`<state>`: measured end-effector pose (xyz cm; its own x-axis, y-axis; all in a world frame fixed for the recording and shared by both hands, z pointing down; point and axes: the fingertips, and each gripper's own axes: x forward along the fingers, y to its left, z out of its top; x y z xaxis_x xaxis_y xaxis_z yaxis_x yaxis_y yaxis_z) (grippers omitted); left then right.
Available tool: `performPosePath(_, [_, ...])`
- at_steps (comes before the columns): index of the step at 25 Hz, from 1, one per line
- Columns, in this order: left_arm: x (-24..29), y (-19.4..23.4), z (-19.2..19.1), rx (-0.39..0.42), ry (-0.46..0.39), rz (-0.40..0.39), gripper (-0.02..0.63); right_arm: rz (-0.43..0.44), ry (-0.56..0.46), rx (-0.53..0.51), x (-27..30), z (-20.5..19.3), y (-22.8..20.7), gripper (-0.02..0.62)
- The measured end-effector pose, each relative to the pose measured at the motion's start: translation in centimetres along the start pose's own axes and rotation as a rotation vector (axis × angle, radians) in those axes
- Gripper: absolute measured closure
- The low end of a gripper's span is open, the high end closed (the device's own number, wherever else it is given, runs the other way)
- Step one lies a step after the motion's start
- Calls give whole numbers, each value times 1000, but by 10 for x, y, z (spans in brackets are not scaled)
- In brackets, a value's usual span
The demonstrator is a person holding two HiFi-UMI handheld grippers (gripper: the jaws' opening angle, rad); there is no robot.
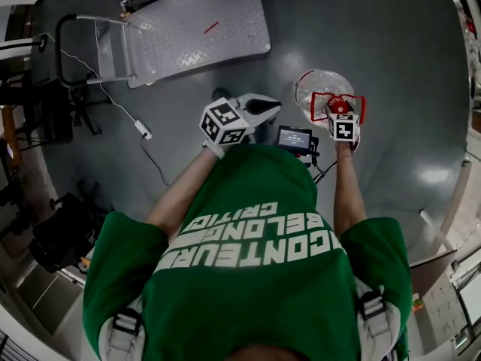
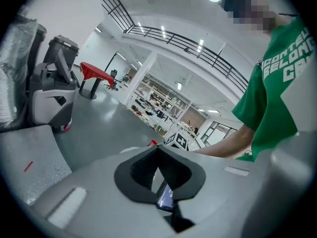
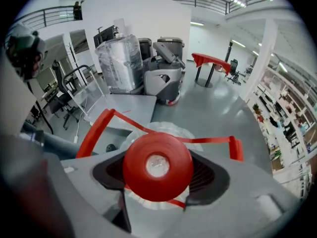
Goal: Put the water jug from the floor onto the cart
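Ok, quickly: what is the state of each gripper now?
Left gripper: jaws closed, empty.
Right gripper: jaws closed on the jug.

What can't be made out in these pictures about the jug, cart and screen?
- Water jug body: right gripper view, hidden behind its red cap; head view, partly covered by the right gripper.
- Cart wheels: head view, under its deck.
- Small screen text: head view, too small.
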<state>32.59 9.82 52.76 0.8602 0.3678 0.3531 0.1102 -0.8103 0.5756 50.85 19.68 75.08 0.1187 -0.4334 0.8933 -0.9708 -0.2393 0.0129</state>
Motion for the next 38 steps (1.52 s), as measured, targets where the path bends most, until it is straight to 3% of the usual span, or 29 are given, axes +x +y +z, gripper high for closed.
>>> performPosePath(16, [-56,35,63,-28,-206,42,597,2,-332,-56,-70,217,2,291])
performPosePath(29, [-140,88,108,-19,-330,85,597,26,-541,-112,-109,372,68,291])
performPosePath(38, [-210,132,112,-41,-391,131,597,49,-603,-164,-111,451,127,291])
